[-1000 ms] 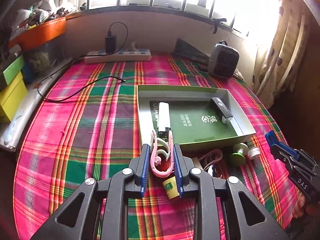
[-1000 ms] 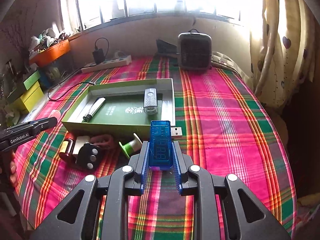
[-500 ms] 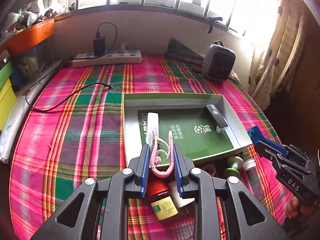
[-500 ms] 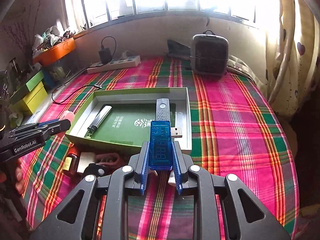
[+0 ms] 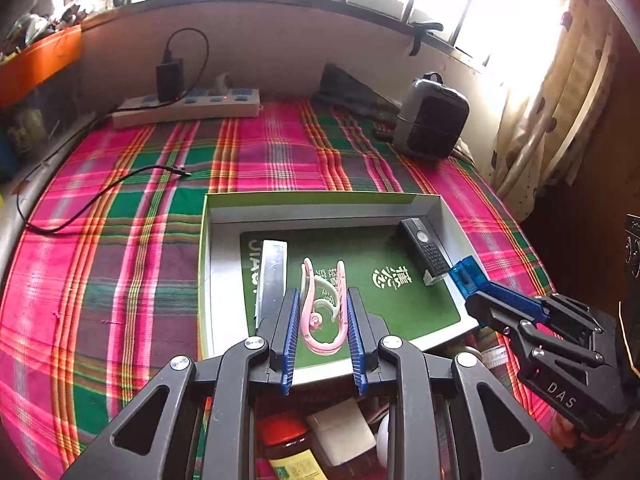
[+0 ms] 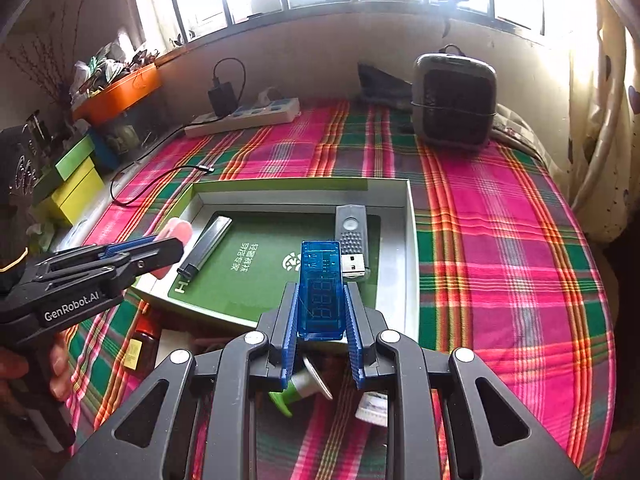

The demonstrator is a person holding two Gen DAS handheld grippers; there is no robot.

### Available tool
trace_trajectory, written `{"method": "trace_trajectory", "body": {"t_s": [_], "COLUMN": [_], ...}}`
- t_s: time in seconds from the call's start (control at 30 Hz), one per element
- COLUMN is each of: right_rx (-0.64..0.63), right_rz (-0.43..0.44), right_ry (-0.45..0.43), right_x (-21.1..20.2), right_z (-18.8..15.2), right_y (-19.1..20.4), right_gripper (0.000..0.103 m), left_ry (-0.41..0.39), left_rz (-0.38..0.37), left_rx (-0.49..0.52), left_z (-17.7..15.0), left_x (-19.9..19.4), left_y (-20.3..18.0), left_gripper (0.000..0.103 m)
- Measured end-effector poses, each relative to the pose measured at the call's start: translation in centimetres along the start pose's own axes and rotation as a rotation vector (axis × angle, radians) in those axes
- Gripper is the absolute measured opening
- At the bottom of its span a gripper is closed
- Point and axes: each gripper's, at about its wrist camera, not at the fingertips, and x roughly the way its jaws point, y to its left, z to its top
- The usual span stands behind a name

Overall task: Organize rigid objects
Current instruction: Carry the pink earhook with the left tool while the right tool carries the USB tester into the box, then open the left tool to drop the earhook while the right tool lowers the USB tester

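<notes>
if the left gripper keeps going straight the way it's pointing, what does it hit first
Probably the green floor of the open box, between the silver lighter and the black USB stick; depth is uncertain. The left gripper holds a pink clip.

Your left hand-held gripper [image 5: 322, 312] is clamped, angled down; your right hand-held gripper [image 6: 320, 304] is clamped too, angled down beside it.

My right gripper [image 6: 322, 312] clamps a blue USB meter [image 6: 321, 288] above the green tray [image 6: 410, 240]; my left gripper [image 6: 170, 246] pinches something pink [image 6: 174, 232].
</notes>
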Motion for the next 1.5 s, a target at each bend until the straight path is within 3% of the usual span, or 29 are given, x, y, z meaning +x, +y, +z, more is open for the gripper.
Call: {"method": "trace_trajectory", "body": {"t_s": [0.9,1.5], "right_rx": [-0.063,-0.065], "right_rz": [0.092,0.002], "right_ry": [0.114,0.133], "right_x": [4.2,5.1], "right_z": [0.5,0.4], "right_y": [0.7,-0.3], "right_gripper": [0.023,0.023], "left_ry": [0.079,0.094], "left_rz": [0.035,0.05], "left_rx": [0.032,0.039], "left_z": [0.4,0.0], "left_x": [4.4,5.3], "left_y": [-0.1,-0.1], "left_gripper": [0.022,0.022]}}
